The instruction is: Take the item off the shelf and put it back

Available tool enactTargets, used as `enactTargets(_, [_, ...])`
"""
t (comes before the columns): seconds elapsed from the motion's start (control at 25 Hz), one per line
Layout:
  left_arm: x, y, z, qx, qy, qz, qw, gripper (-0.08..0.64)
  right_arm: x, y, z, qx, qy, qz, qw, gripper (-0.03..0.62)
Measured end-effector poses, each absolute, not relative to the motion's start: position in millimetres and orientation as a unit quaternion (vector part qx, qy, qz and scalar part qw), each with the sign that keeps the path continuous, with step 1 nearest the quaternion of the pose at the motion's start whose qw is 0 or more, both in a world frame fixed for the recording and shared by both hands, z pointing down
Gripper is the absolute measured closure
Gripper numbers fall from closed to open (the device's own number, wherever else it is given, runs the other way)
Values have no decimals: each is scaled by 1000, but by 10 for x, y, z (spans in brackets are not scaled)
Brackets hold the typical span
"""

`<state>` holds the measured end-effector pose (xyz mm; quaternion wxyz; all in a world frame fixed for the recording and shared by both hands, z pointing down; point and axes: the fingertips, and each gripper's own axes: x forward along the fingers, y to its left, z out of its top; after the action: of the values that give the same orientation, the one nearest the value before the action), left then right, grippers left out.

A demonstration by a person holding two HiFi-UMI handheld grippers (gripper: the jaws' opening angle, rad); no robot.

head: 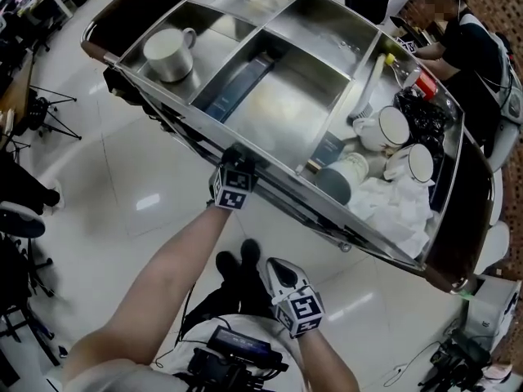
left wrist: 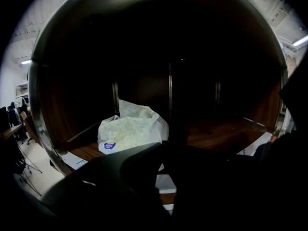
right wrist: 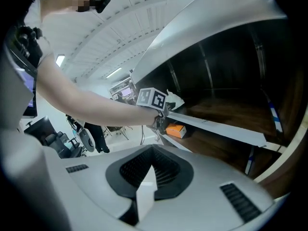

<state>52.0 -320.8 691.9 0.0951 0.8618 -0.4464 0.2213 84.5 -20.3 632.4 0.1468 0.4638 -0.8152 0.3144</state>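
Observation:
A white plastic bag (left wrist: 129,130) with a small purple label sits on the dark wooden shelf (left wrist: 221,134) inside the cart. My left gripper (left wrist: 165,146) reaches into that shelf; its dark jaws meet at the bag's lower right edge and look shut on it. From the head view, the left gripper (head: 233,184) is tucked under the cart's metal top tray (head: 327,47), and the bag is hidden there. My right gripper (head: 282,274) hangs back near my body, shut and empty, and its grey jaws (right wrist: 147,177) point toward the shelves.
The top tray holds a metal mug (head: 167,53), a dark box (head: 241,84), white cups (head: 394,126) and a white cloth (head: 396,207). An orange box (right wrist: 175,130) lies on a lower shelf. A person (head: 462,35) sits beyond the cart. A tripod (head: 41,109) stands at left.

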Motion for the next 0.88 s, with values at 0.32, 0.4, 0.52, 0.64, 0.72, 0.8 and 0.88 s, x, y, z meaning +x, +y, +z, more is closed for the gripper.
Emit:
enactTargets(0.32, [371,-3076,6703,872,-433,215,69,537,731,-287,6270,457,-824,305,141,586])
enactTargets(0.4, [360,-3035,6670,875,-430,215,61,537,700,-288,6263,454,-826,303,141,586])
enactTargets(0.52, [339,-2978,6625,877,-426,213,53,537,666,-278,6254,452,-828,301,141,585])
enactTargets(0.64, [298,-2887,6559,881,-422,208,52,537,637,-273,6228,450,-831,297,141,584])
enactTargets(0.72, [258,-2784,6501,885,-416,203,51,537,618,-277,6200,449,-832,293,140,585])
enactTargets(0.8, [203,-2661,6444,889,-408,200,49,537,600,-288,6171,448,-834,289,139,586])
enactTargets(0.88, [131,-2539,6392,892,-404,199,48,537,576,-300,6143,448,-836,285,138,586])
